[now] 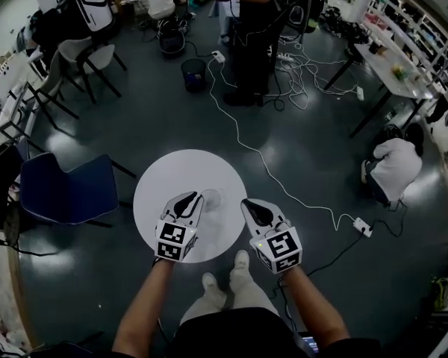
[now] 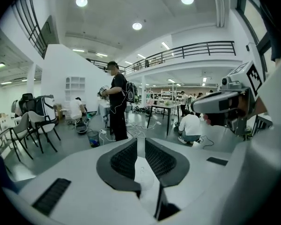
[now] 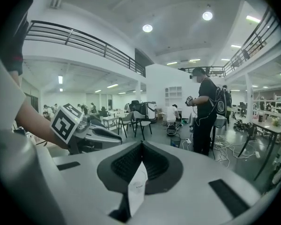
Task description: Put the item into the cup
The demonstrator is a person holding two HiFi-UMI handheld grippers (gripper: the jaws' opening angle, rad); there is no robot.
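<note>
Seen from the head view, the left gripper [image 1: 190,198] and the right gripper [image 1: 249,203] hang side by side over a round white table [image 1: 164,181], both pointing away from the person. A clear cup [image 1: 211,198] stands on the table between their tips, nearer the left one and touching neither. The item cannot be made out from this height, in the cup or elsewhere.

In the left gripper view the jaws stand a little apart: a narrow gap runs between the black pads, and no pad presses on anything. In the right gripper view the jaws are together at the tips. A white strip [image 3: 137,186] with tiny print shows in the slot behind them, and I cannot tell whether it is loose or part of the gripper.

A blue chair [image 1: 67,192] stands left of the table. A white cable [image 1: 239,133] snakes across the dark floor [image 1: 134,125] toward a standing person [image 1: 254,36] in black
</note>
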